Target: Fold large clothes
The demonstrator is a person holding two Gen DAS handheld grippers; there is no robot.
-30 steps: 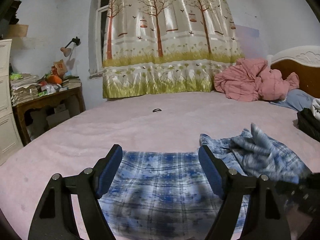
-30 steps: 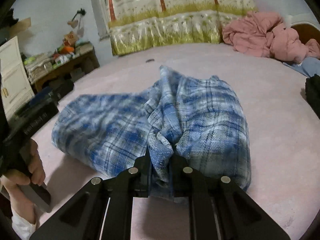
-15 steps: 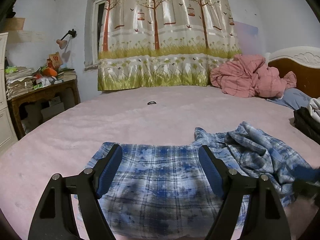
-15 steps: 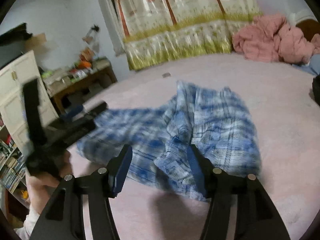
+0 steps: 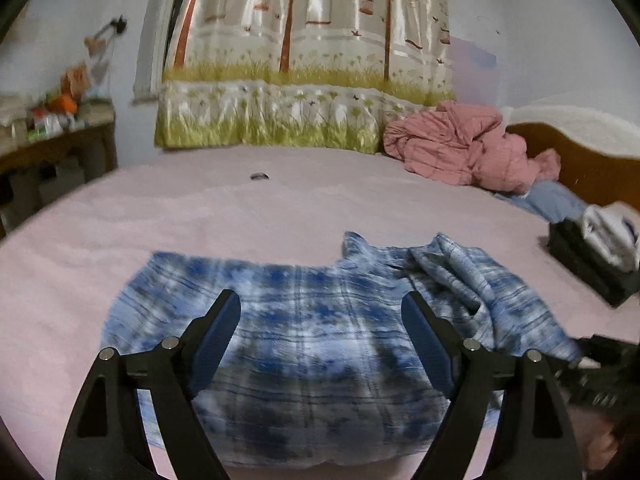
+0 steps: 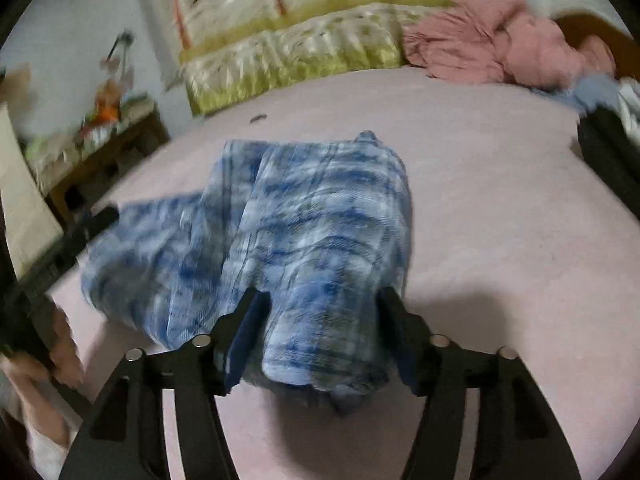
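Leftmost in the left wrist view stands a dark wooden side table (image 5: 60,148) piled with blurred clutter, an orange thing among it, and above it a small lamp (image 5: 102,38) is fixed to the pale blue wall (image 5: 80,8). Next comes the window, covered by a shiny curtain (image 5: 304,60) printed with trees, birdcages and a band of green grass. Below it spreads the bed's pink cover (image 5: 280,216), wide and mostly flat, with one small dark object (image 5: 259,176) lying far back. Farther right a crumpled pink quilt (image 5: 460,148) is heaped against the brown headboard (image 5: 592,176), a grey-blue pillow (image 5: 552,200) just below it, and a black bag (image 5: 588,256) at the right edge.

The blue plaid garment (image 5: 312,340) lies on the cover near the front, smooth on its left part and bunched into folds on its right. The left gripper (image 5: 320,344) hovers over the smooth part, jaws spread wide, nothing between them. The right gripper (image 6: 316,336) has just been opening its jaws; they stand apart around the bunched end, the cloth loose between them.
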